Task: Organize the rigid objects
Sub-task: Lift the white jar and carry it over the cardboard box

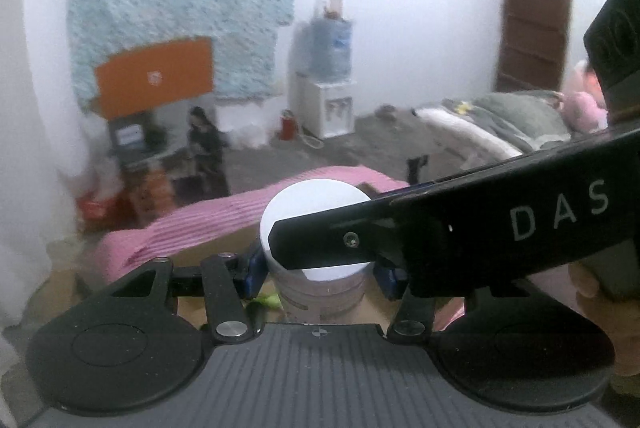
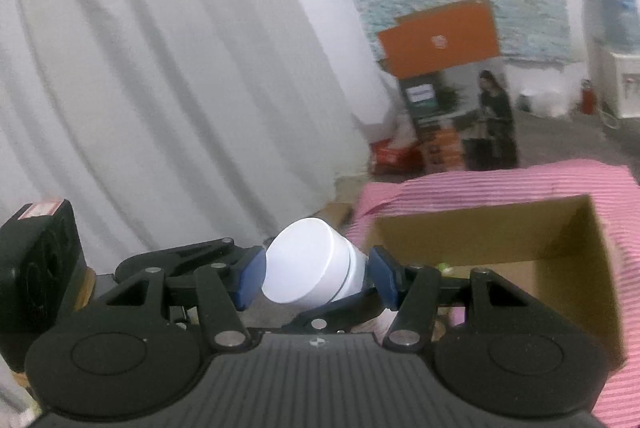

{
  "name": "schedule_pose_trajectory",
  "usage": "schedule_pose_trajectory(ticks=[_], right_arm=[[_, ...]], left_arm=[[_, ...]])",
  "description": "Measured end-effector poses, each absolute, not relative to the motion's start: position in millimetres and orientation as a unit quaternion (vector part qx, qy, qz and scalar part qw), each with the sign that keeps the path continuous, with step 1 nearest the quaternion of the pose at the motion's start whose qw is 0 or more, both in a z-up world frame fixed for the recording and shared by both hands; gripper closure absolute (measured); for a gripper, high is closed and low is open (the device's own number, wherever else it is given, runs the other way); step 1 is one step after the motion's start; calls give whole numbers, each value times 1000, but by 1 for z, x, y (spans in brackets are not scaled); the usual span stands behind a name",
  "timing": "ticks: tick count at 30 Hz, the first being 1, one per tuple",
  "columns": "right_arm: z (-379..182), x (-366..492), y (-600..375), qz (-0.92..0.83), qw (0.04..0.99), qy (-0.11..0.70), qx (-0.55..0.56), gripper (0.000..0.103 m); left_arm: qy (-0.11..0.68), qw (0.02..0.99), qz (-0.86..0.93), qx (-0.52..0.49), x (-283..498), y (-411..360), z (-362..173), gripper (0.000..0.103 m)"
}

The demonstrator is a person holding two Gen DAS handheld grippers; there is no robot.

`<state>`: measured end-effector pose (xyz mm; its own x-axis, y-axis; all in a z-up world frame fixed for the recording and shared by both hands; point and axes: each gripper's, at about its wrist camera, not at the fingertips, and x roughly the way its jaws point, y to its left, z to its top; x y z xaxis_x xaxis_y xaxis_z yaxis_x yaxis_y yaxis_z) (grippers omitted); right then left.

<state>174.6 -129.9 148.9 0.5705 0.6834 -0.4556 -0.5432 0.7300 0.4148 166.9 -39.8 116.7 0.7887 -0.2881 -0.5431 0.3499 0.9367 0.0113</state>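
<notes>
Left wrist view: your left gripper (image 1: 320, 274) clamps an upright white jar (image 1: 316, 228).
Your right gripper (image 2: 316, 278) pinches a second white jar (image 2: 308, 264), tilted on its side, raised beside the near left corner of the open cardboard box (image 2: 520, 236) on the pink striped cloth (image 2: 480, 183).

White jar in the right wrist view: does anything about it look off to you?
Yes. The white jar sits tilted between the right gripper pads, its flat lid facing down and left instead of up. The left gripper grips the same jar, so both clamp one object. Nothing looks spilled or broken beside the cardboard box.
</notes>
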Motion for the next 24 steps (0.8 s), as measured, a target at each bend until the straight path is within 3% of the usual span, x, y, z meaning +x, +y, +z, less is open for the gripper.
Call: schedule_pose_trajectory(ticks=[11, 24], right_arm=[[102, 294, -183, 288, 860, 394, 149, 43], [32, 370, -211, 286, 823, 453, 188, 41]], left_arm=[[392, 901, -178, 51, 275, -81, 62, 50], [452, 876, -143, 85, 328, -102, 16, 50]])
